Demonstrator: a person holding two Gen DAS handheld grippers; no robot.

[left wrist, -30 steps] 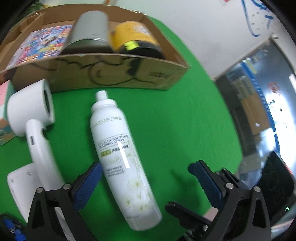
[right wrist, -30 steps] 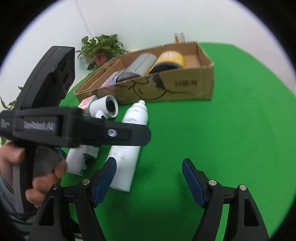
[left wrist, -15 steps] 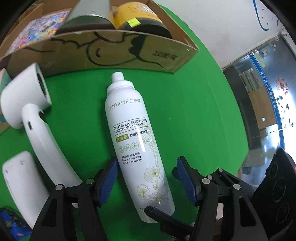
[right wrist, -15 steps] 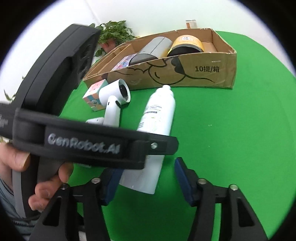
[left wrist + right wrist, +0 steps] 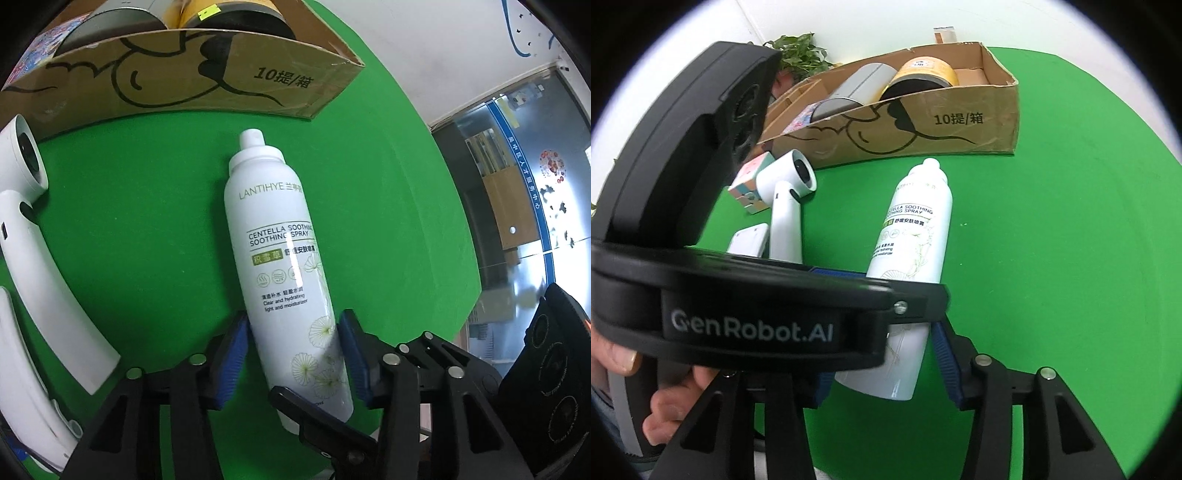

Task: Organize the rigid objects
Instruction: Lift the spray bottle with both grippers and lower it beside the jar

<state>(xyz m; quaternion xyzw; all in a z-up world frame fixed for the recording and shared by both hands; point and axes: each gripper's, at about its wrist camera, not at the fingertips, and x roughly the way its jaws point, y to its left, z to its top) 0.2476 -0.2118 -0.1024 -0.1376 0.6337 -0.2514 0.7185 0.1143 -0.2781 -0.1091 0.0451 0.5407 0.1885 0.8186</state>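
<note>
The spray bottle [image 5: 284, 266] is lying flat on the green table [image 5: 388, 206], nozzle toward the cardboard box [image 5: 207, 79], w/ both tongs straddling its base end. Left tongs [image 5: 291, 354] are closing, pads pressing its sides; right tongs [image 5: 882, 365] are also closing round it, prob. since it's long & smooth, but contact there isn't clear.

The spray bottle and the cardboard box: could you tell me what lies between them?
Only bare green cloth lies between the spray bottle and the cardboard box, seen in both wrist views.
</note>
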